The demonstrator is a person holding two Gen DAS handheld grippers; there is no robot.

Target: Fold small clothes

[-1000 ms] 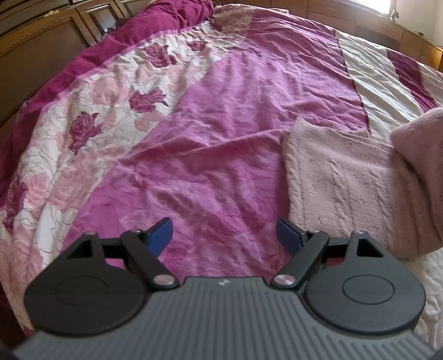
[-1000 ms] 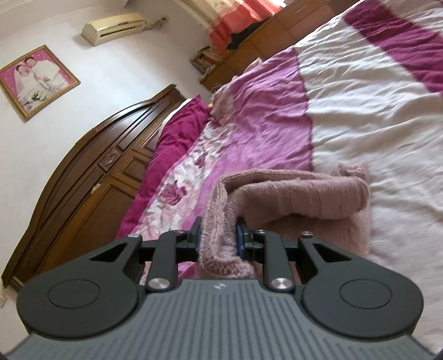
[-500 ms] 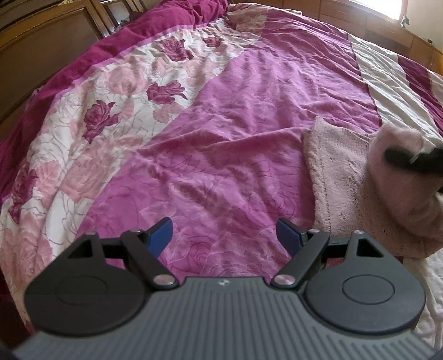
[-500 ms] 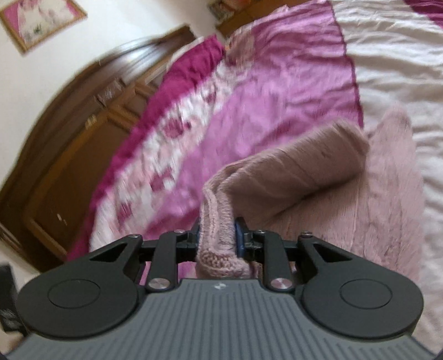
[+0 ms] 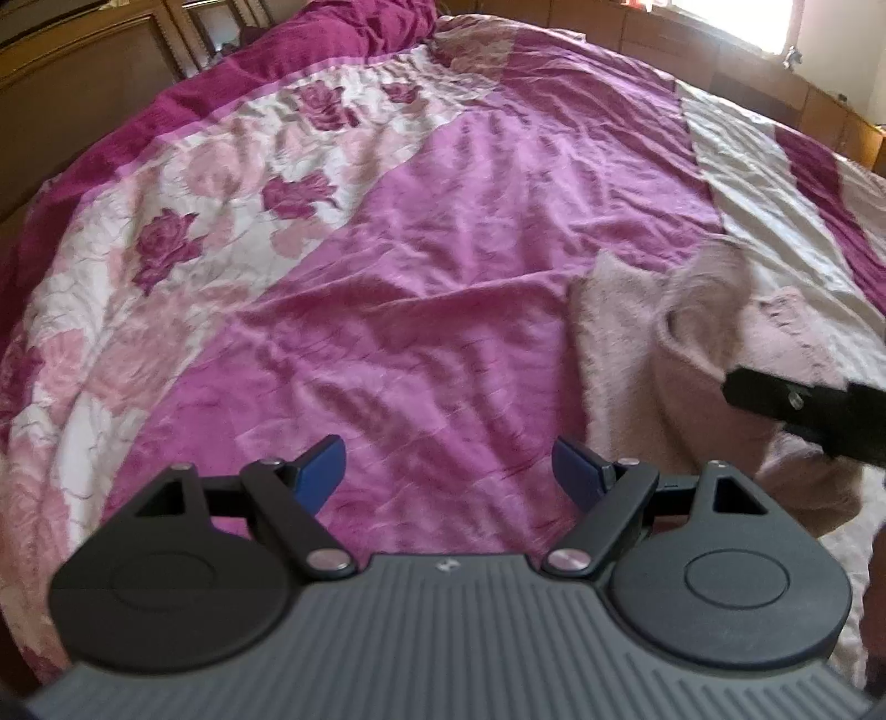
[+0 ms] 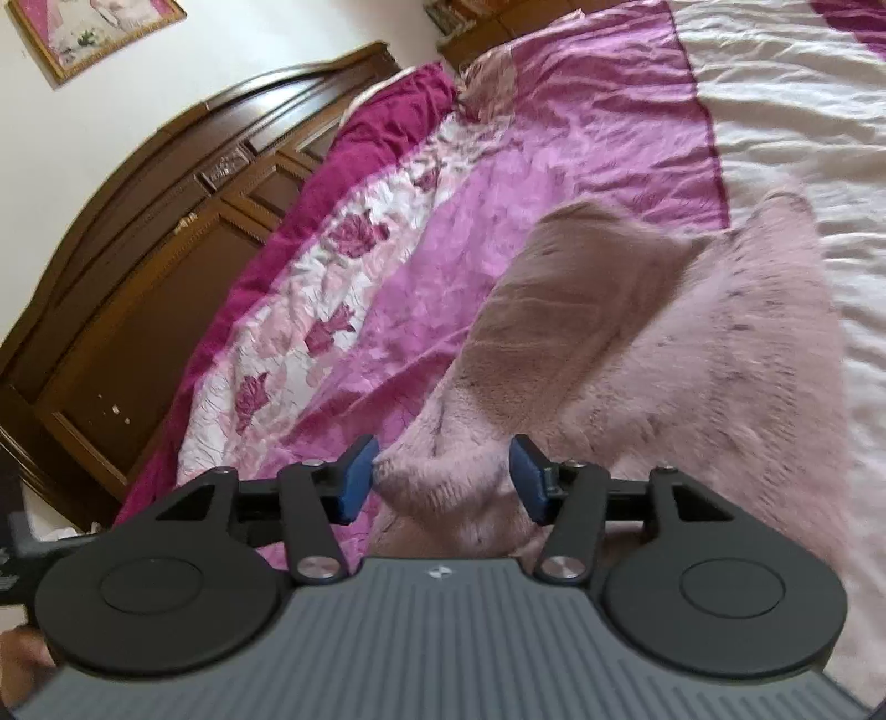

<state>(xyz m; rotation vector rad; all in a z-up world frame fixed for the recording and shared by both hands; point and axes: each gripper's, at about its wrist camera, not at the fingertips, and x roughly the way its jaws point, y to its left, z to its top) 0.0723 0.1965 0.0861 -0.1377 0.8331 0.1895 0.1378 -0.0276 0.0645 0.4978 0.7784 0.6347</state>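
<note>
Fuzzy knit garment (image 6: 692, 354), glossy bedspread (image 5: 443, 277)

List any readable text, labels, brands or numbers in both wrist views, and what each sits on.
No readable words or numbers in either view.
left gripper body: small pale emblem, not legible as text.
right gripper body: same emblem, not legible.
framed picture on the wall: no lettering discernible.

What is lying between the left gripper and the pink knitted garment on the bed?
Nothing visible. Only bare quilt separates the open left gripper from the pink knitted garment, which lies just off to its right.
</note>
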